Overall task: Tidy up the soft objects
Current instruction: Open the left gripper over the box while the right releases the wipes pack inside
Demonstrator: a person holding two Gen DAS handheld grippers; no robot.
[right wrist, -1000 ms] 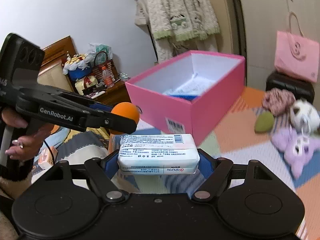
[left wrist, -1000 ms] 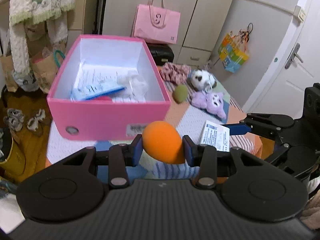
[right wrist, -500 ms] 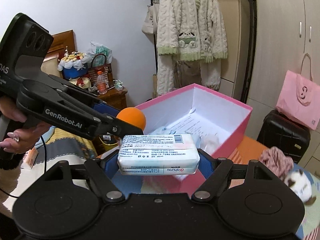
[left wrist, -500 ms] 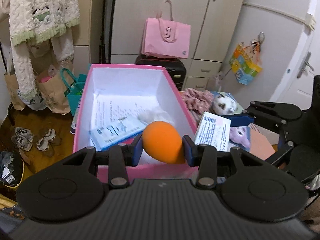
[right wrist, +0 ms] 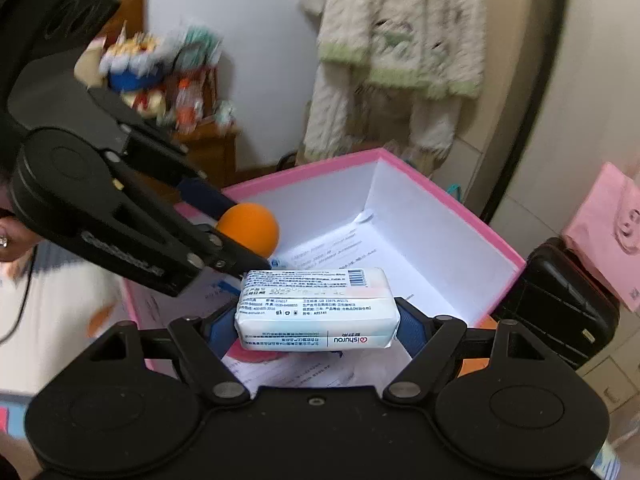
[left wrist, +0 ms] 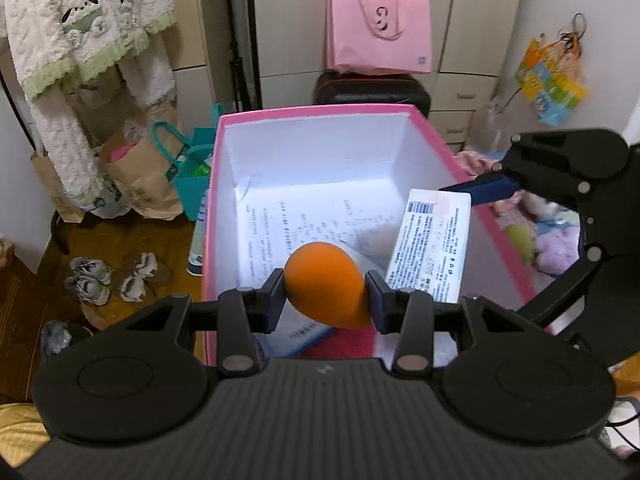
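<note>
Over the pink box [left wrist: 460, 152], seen from my left wrist, my left gripper [left wrist: 326, 298] pinches the orange sponge [left wrist: 326, 284] above the printed papers [left wrist: 304, 220] on the box floor. From my right wrist, my right gripper [right wrist: 316, 320] clamps the white tissue pack [right wrist: 316, 308] by its ends, just inside the box's near rim. I judge this the drop-off step: next I should lower a little and spread each pair of jaws, letting both land inside.
</note>
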